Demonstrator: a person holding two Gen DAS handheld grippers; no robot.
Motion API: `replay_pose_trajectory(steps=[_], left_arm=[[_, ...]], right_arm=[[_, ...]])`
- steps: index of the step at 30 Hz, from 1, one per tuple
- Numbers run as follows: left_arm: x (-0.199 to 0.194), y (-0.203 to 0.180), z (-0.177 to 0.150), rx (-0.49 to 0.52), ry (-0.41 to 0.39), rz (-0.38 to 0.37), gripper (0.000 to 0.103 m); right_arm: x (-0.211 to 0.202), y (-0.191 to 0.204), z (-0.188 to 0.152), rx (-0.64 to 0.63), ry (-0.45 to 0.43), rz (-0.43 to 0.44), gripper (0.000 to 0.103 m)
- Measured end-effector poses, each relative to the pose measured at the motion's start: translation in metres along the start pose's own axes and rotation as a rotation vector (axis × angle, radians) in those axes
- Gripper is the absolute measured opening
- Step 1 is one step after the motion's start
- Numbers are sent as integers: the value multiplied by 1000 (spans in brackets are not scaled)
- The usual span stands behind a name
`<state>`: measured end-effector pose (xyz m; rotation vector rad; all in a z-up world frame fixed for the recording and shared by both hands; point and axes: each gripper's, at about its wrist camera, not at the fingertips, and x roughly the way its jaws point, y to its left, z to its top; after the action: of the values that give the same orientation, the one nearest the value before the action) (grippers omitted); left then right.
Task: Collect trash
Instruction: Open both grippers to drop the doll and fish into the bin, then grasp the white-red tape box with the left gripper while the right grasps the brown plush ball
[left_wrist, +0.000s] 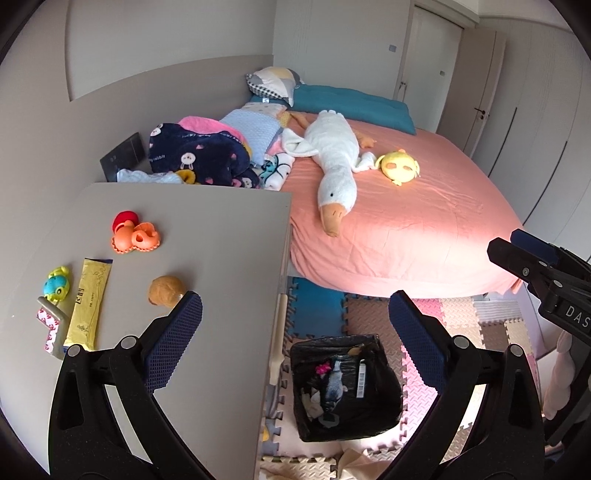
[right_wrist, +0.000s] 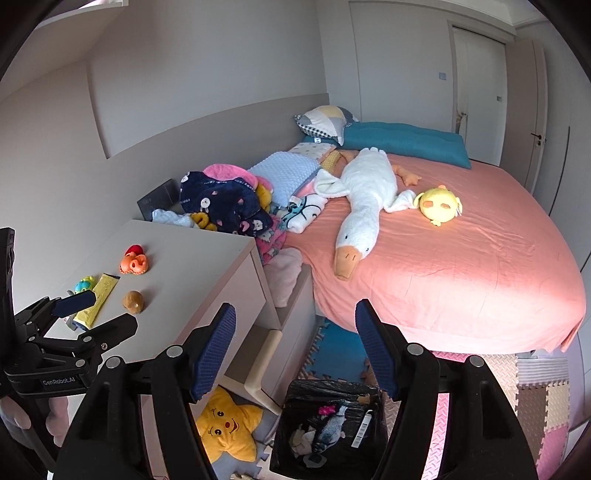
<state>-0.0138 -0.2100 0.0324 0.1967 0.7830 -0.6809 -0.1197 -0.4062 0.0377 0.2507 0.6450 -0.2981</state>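
Observation:
A black-lined trash bin (left_wrist: 343, 387) stands on the foam floor mat beside the grey bedside table (left_wrist: 221, 266); it holds several bits of trash and also shows in the right wrist view (right_wrist: 328, 428). On the table lie a yellow sachet (left_wrist: 88, 302), a brown crumpled ball (left_wrist: 166, 290), a red-and-white wrapper (left_wrist: 50, 328), an orange toy (left_wrist: 136, 236) and a blue-yellow toy (left_wrist: 57, 284). My left gripper (left_wrist: 295, 321) is open and empty, above the table's edge and the bin. My right gripper (right_wrist: 295, 332) is open and empty, above the bin.
A bed with a pink sheet (left_wrist: 406, 206) carries a white plush goose (left_wrist: 332, 162), a yellow plush chick (left_wrist: 400, 166) and piled blankets (left_wrist: 199, 155). A yellow star plush (right_wrist: 229, 424) lies on the floor by the table. Wardrobe doors (left_wrist: 517, 110) stand at the right.

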Motion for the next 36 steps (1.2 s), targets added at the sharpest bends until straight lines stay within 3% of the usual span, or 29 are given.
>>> replay_pose_trajectory(steps=[36], left_arm=[[-52, 163, -55, -263, 9, 293, 98]], right_arm=[[72, 168, 4, -207, 115, 308, 68]])
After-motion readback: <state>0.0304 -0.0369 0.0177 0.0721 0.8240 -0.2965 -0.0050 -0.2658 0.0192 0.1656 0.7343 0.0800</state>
